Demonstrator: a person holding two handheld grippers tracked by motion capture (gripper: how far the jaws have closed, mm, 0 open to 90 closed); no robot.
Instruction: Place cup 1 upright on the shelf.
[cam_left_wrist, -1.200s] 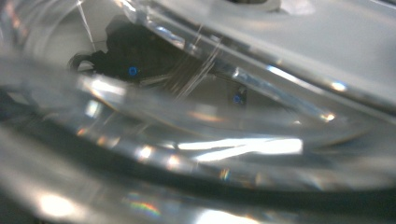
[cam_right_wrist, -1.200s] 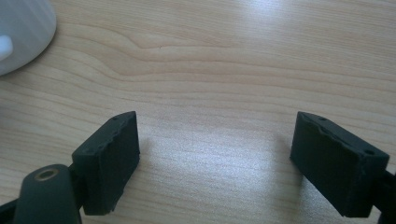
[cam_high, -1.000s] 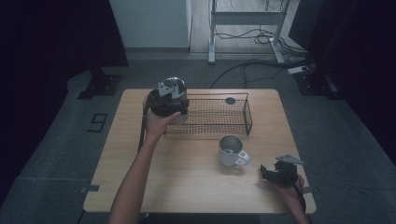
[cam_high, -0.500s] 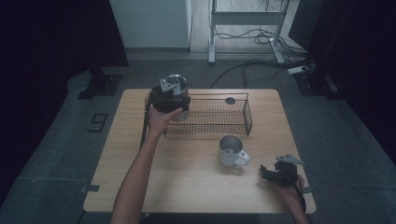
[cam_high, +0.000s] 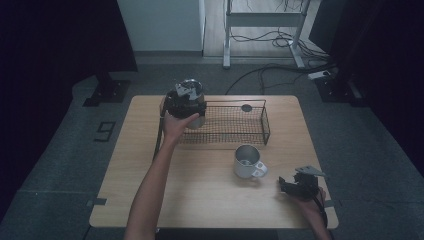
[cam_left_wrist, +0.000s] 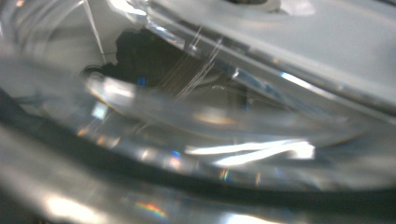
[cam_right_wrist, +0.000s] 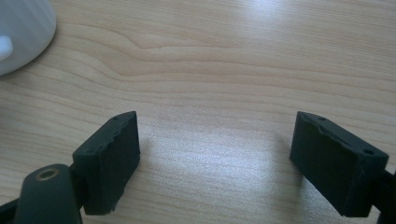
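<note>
In the high view my left gripper (cam_high: 186, 102) hangs over the left end of a black wire basket (cam_high: 235, 131), held up by a hand from below. It is shut on a clear, shiny glass (cam_high: 191, 86); the left gripper view has that glass (cam_left_wrist: 201, 116) pressed close against the lens, blurred, with the jaws hidden. A white mug (cam_high: 246, 161) stands upright in front of the basket. My right gripper (cam_high: 285, 185) rests low near the table's front right corner, right of the mug. Its jaws are open over bare wood (cam_right_wrist: 215, 135), and the mug's (cam_right_wrist: 21, 32) edge shows at the upper left.
The wooden table (cam_high: 200, 205) stands on a dark floor. A small dark disc (cam_high: 246, 107) lies in the basket's far right part. Cables and a desk frame (cam_high: 260, 20) lie beyond the table's far edge.
The left gripper and its glass have shifted slightly over the basket's left end. The right gripper and the mug have stayed put.
</note>
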